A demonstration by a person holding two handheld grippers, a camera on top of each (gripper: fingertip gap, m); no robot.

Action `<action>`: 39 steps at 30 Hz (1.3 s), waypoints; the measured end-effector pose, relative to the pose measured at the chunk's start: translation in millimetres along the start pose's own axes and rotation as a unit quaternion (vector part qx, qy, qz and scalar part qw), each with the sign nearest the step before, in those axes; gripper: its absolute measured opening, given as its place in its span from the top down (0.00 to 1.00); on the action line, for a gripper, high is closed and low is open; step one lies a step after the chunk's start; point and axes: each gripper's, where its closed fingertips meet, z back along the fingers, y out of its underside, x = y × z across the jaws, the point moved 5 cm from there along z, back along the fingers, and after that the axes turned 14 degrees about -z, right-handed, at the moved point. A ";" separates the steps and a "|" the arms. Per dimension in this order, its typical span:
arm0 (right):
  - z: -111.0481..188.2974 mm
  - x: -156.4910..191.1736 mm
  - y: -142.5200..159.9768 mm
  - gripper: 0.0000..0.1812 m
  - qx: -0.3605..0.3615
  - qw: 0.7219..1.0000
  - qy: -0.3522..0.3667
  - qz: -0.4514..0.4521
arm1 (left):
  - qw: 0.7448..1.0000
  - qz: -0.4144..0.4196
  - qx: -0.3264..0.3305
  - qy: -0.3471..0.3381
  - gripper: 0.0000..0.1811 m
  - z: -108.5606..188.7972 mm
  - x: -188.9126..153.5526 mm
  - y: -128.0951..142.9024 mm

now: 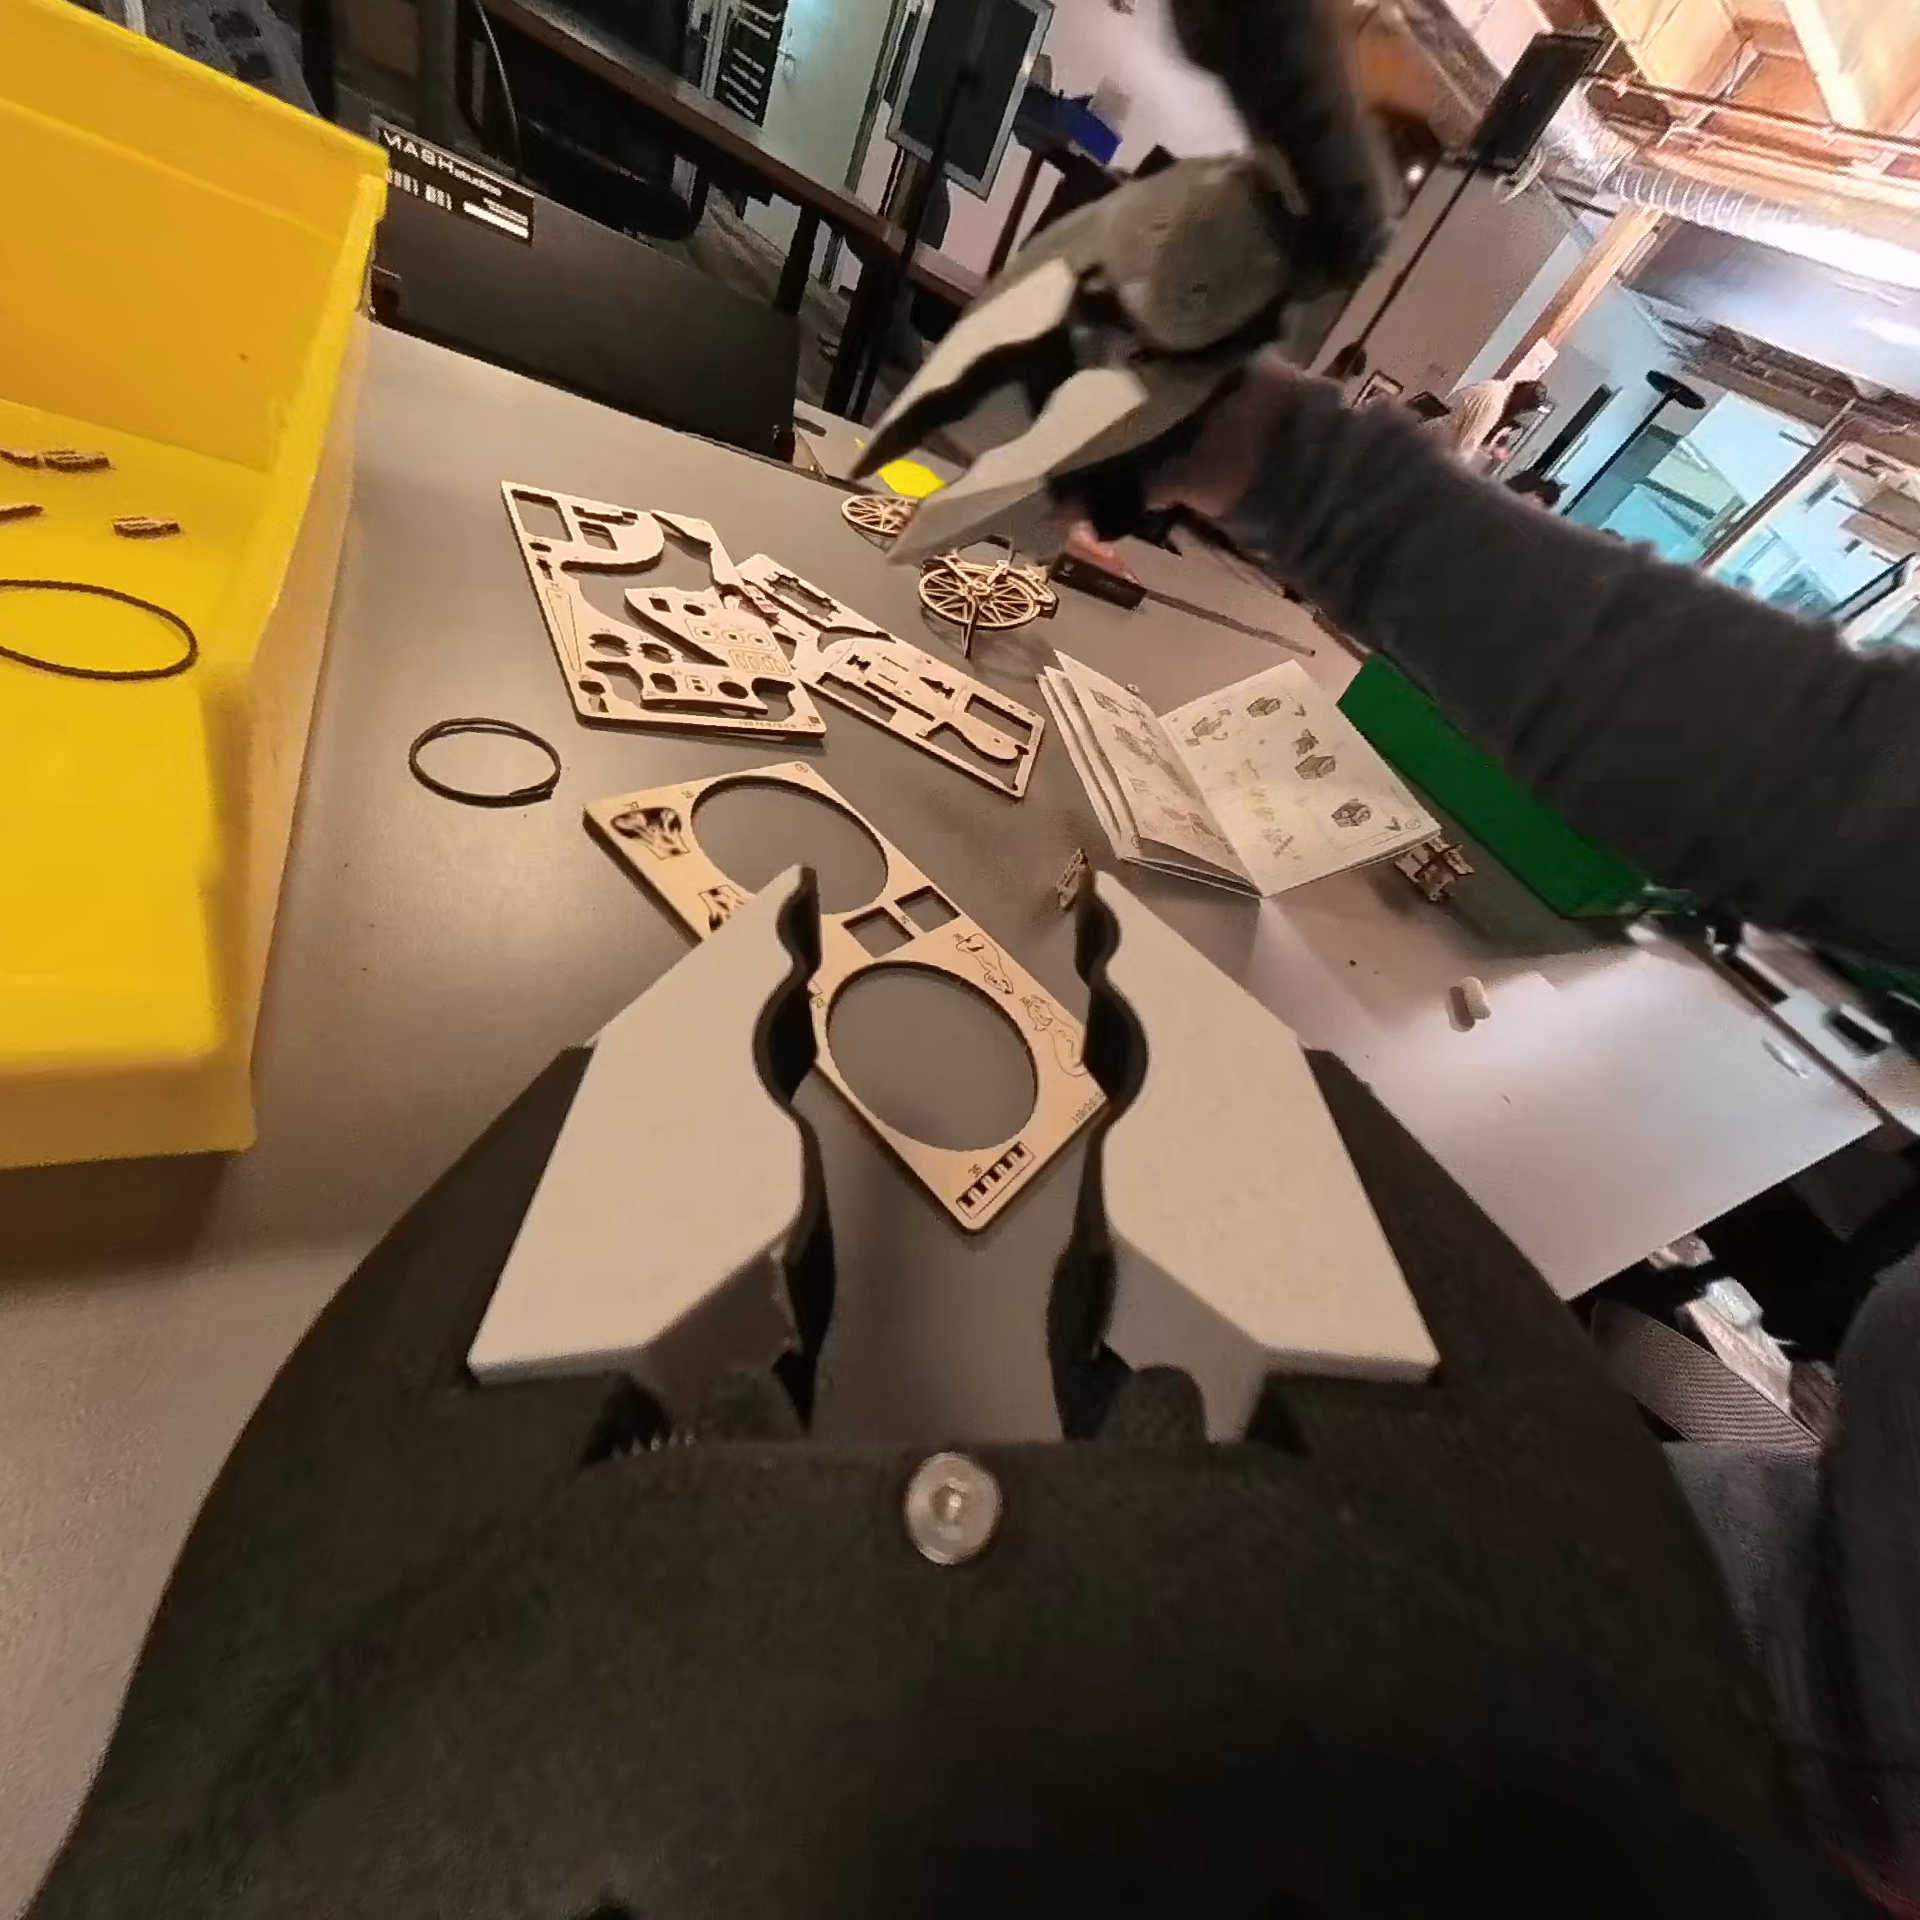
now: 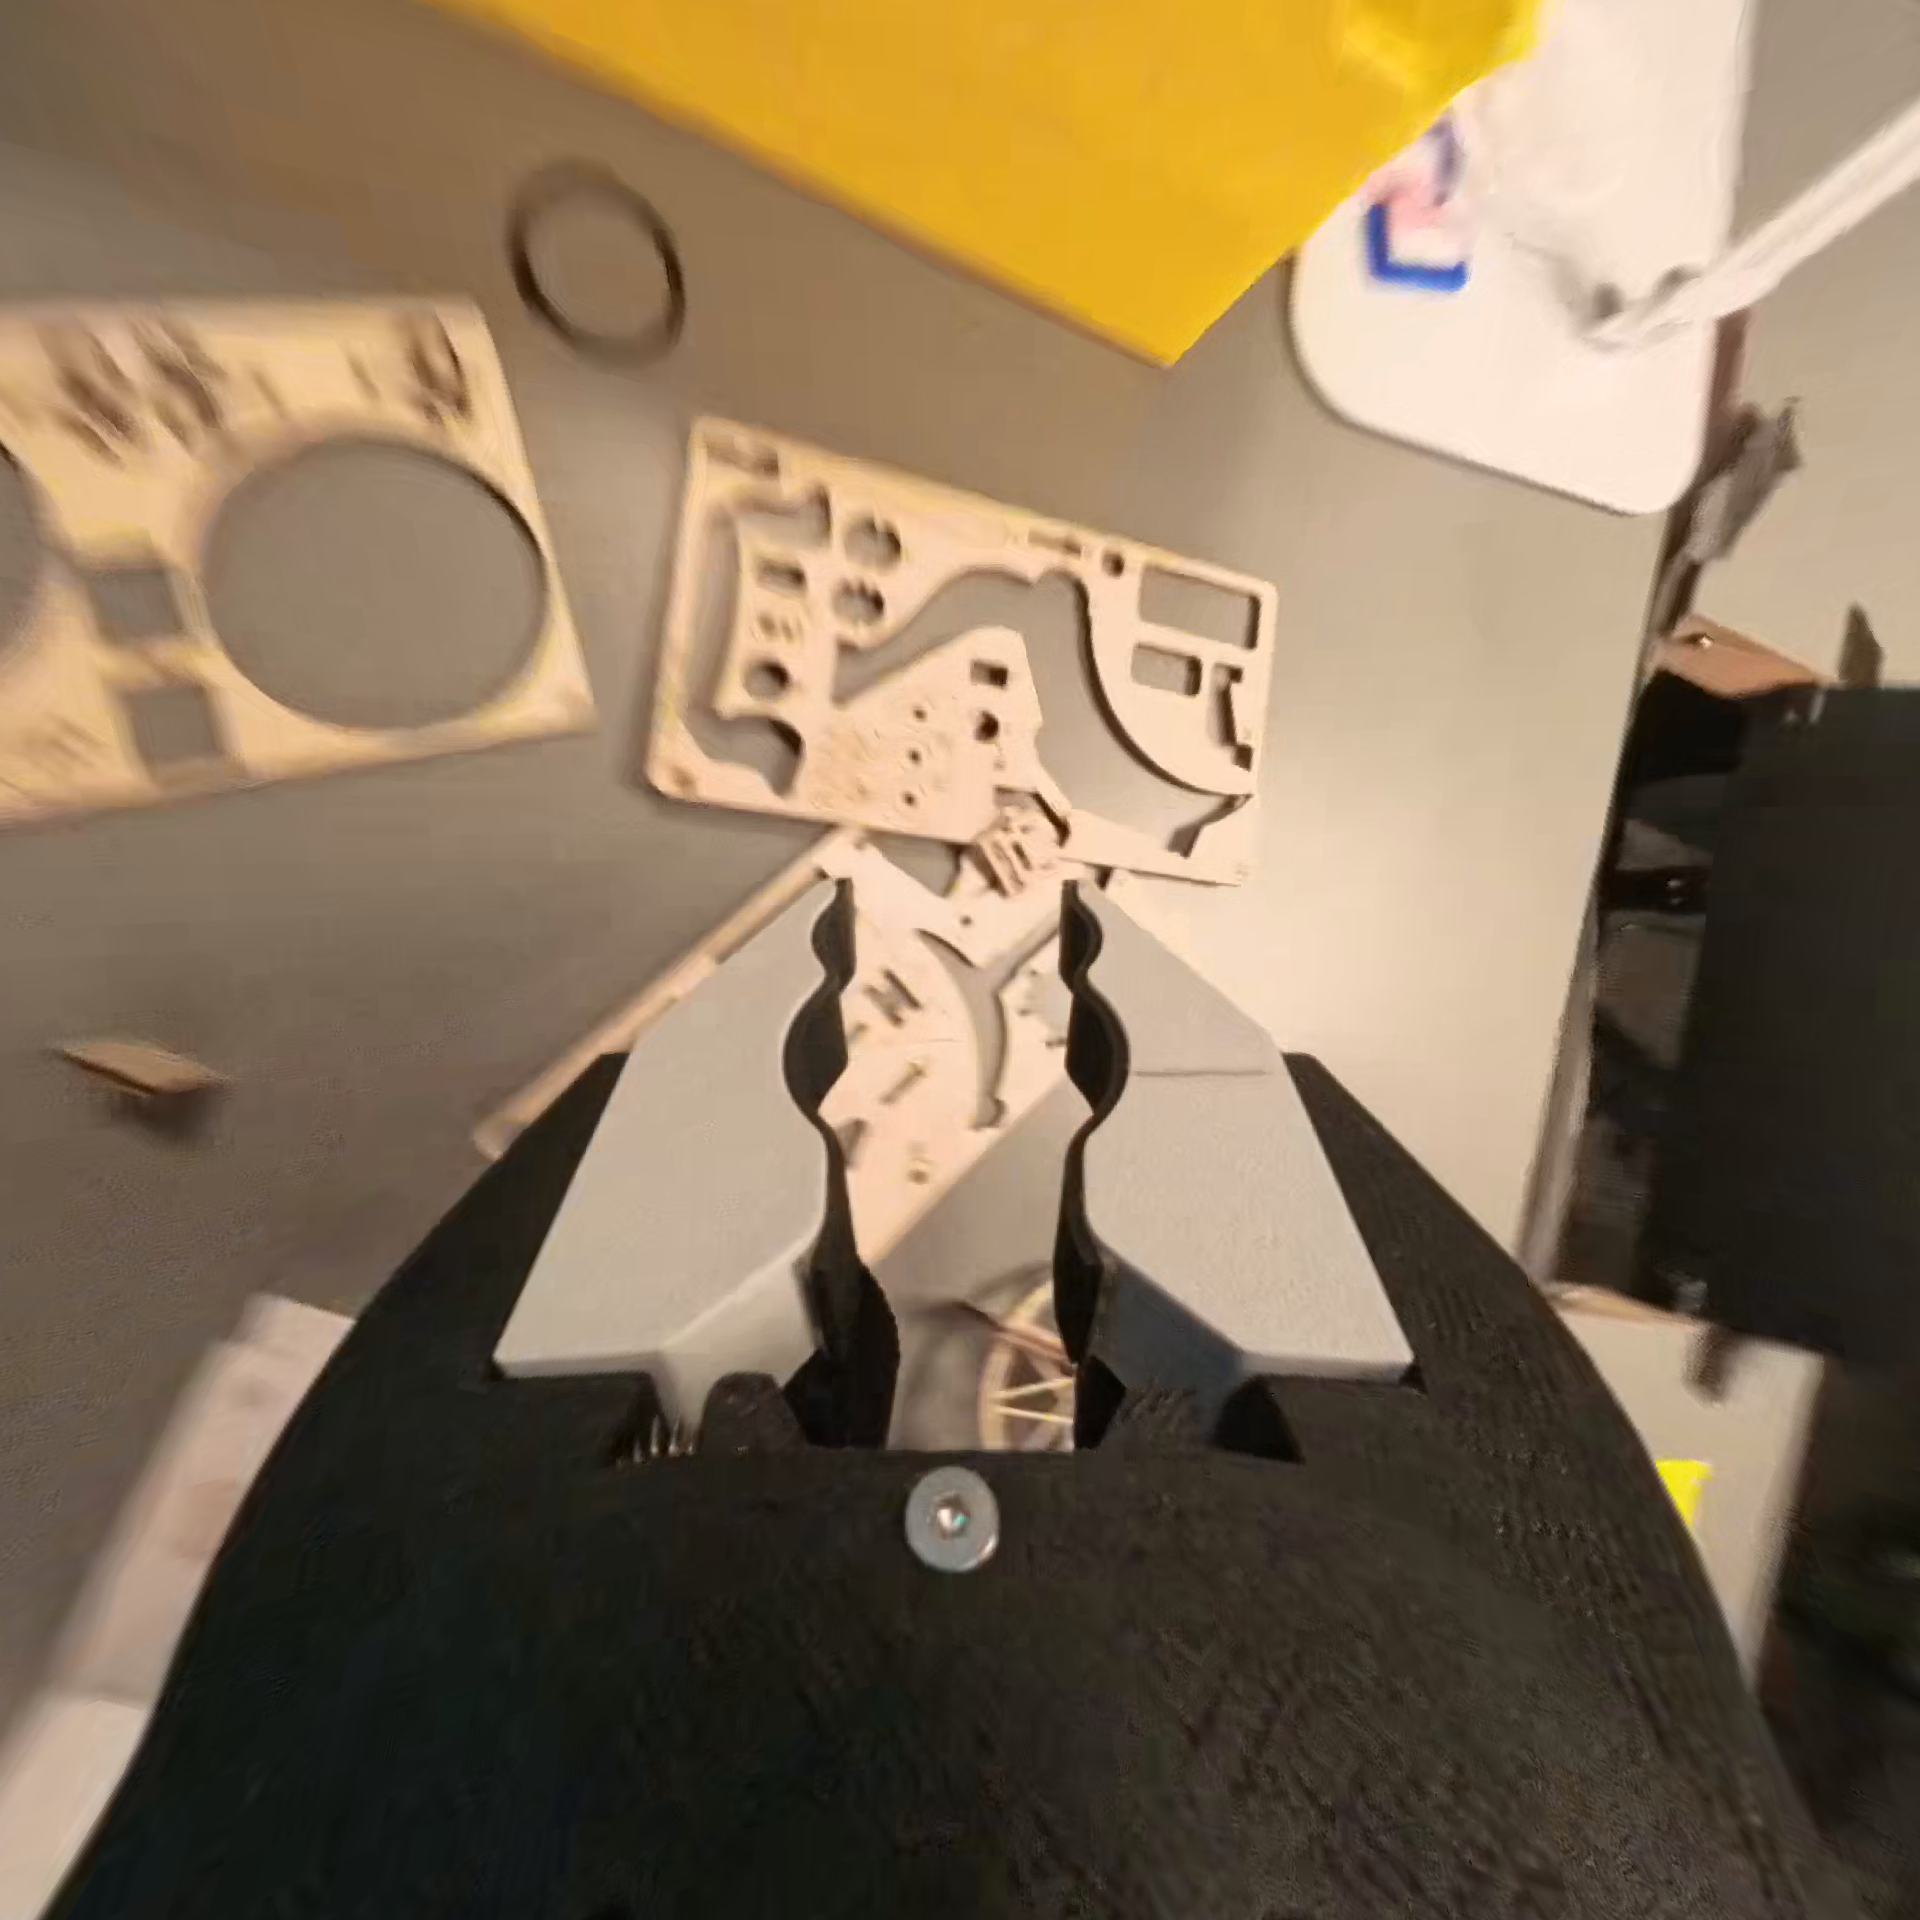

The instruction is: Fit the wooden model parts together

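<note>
Three flat wooden part sheets lie on the grey table [image 1: 436,1039]. One sheet with two round holes [image 1: 940,956] lies under my left gripper [image 1: 951,894], which is open and empty above it. A second cut-out sheet [image 1: 665,613] and a third sheet [image 1: 925,707] overlap farther back. A built wooden wheel model [image 1: 982,597] stands behind them. My right gripper [image 1: 888,509] hovers open above that model. In the right wrist view my right gripper [image 2: 956,888] is open and empty over the overlapping sheets [image 2: 966,665]; the round-hole sheet [image 2: 291,603] is at left, blurred.
A yellow bin [image 1: 156,520] with small parts and a rubber band stands at left. A loose black rubber band [image 1: 483,758], an open instruction booklet [image 1: 1236,790], a small wooden piece [image 1: 1070,878], a small assembly [image 1: 1434,868] and a green box [image 1: 1475,800] sit on the table. The grippers' ends are close to 25 cm from one another.
</note>
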 end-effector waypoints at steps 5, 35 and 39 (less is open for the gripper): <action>-47.5 -20.1 9.2 0.79 0.116 0.984 -0.034 0.131 | 1.000 0.000 -0.024 0.007 0.74 12.5 -2.0 1.2; 138.8 103.0 108.7 0.70 0.071 0.995 0.046 -0.050 | 0.997 -0.037 -0.030 0.067 0.74 6.8 -38.8 -2.4; 223.9 91.6 220.0 0.76 0.051 0.903 0.241 -0.352 | 0.996 -0.024 -0.029 0.079 0.73 -1.1 -43.4 3.8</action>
